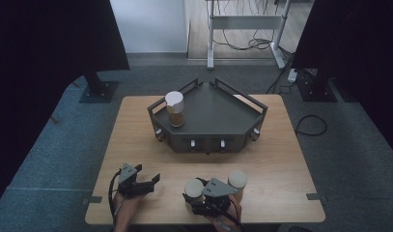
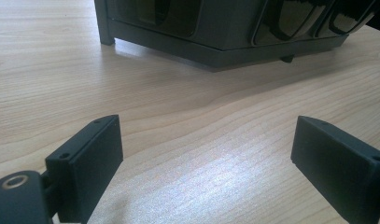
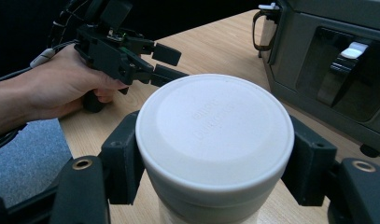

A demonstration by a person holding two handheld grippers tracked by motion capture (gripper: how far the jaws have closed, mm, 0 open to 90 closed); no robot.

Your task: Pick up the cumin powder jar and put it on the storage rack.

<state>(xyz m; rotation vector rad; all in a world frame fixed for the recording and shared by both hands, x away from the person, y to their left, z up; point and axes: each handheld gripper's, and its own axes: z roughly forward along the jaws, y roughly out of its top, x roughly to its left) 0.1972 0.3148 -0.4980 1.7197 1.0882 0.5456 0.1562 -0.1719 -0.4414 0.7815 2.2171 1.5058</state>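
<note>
bare table [image 1: 136,145] ahead, tray [image 1: 211,118] probably blocking beyond

Wood-grain table [image 1: 290,159] w/ pale top sits on blue-grey carpet [image 1: 358,145]. Grey tape tabs [image 1: 315,196] on carpet at table's near corners, both sides. Black curtains [image 1: 39,48] hang at left & right, each by a dark stand w/ flat base plate [image 1: 98,91]. Far back: white wall panel [image 1: 148,24], then lighter floor w/ a white desk frame [image 1: 245,21] & loose black cables [image 1: 254,44] under it. Another cable loop [image 1: 311,125] lies on carpet right of table. Light dim overall, brighter at back.
</note>
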